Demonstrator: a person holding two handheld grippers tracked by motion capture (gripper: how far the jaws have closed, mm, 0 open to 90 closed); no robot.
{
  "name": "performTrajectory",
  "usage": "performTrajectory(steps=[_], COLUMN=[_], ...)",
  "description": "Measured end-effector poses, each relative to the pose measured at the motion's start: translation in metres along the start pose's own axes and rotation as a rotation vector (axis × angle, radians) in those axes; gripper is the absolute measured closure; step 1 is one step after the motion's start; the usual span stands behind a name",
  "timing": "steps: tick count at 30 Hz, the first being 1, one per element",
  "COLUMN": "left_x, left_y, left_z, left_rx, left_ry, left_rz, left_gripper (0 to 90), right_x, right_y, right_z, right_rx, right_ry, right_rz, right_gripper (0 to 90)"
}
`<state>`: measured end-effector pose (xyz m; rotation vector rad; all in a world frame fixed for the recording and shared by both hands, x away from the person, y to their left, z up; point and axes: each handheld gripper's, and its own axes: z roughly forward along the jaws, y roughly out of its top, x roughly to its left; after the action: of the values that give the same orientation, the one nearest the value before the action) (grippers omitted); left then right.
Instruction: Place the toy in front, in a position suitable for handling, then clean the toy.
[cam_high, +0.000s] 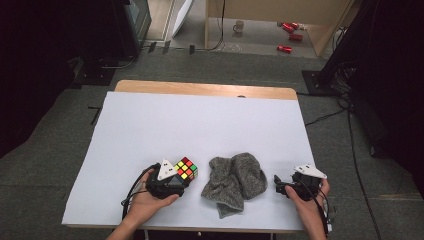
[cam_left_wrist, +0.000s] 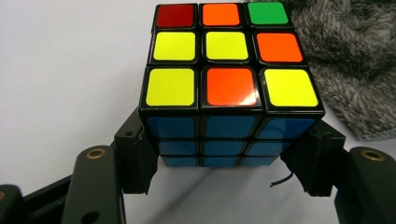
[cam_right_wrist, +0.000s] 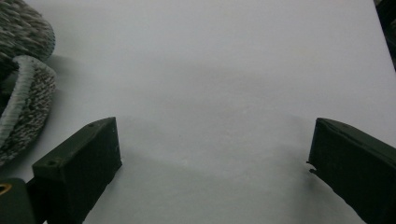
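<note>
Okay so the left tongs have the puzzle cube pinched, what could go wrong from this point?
The left tongs grip only the lower layers of the puzzle cube, so it might tip or slip if swung fast. The grey knit hat lies right beside the cube; a sideways move could snag or drag it. The right tongs stand open over bare table cover, near the hat, and could bump it.

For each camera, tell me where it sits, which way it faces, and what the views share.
High view: above the table's near edge, facing forward and down; both forearms, left hand-held gripper, right hand-held gripper.
Left gripper view: along its jaws, shut on the puzzle cube.
Right gripper view: along open jaws over white table cover.
All three views share the grey knit hat.
</note>
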<state>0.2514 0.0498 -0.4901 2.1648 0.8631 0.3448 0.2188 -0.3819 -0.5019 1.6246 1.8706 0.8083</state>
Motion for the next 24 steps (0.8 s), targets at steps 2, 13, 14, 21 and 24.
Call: performTrajectory(steps=[2,13,14,21,24], left_x=[0.000,0.000,0.000,0.001,0.002], left_y=[0.000,0.001,0.001,0.001,0.001], left_z=[0.000,0.000,0.000,0.001,0.001], left_rx=[0.001,0.002,0.002,0.000,0.003], left_ry=[-0.001,-0.005,-0.005,-0.005,-0.007], left_rz=[-0.001,-0.001,-0.005,-0.016,-0.021], left_gripper=[34.7,34.7,34.7,34.7,34.5], right_x=[0.000,0.009,0.011,0.033,0.045], right_y=[0.000,0.006,0.008,0.016,0.018], right_z=[-0.001,-0.015,-0.018,-0.035,-0.039], right_rx=[-0.003,-0.061,-0.071,-0.127,-0.139], right_ry=[0.007,0.037,0.047,0.153,0.193], right_rz=[0.004,0.014,0.011,-0.023,-0.057], right_gripper=[2.0,1.9,1.9,0.0,0.0])
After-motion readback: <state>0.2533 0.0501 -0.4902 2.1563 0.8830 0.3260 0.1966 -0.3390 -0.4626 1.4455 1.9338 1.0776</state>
